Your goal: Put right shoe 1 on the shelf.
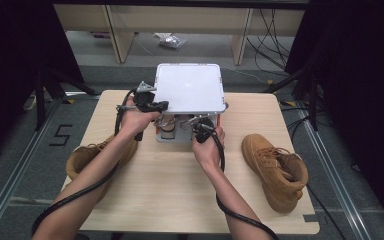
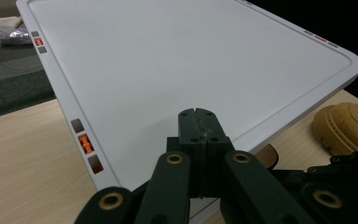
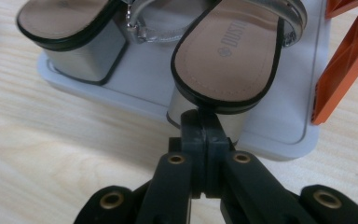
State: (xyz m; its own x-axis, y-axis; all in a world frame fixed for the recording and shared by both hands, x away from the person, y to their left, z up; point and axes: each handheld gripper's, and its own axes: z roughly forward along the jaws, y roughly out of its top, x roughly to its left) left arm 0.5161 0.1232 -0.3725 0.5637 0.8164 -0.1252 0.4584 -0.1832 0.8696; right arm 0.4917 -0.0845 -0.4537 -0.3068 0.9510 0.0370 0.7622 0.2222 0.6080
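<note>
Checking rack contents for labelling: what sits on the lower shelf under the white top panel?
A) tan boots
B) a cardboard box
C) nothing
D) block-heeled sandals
D: the right gripper view shows a pair of block-heeled sandals standing on the rack's grey lower shelf, just ahead of the shut right gripper.

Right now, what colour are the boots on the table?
Tan boots, shown best in the high view.
</note>
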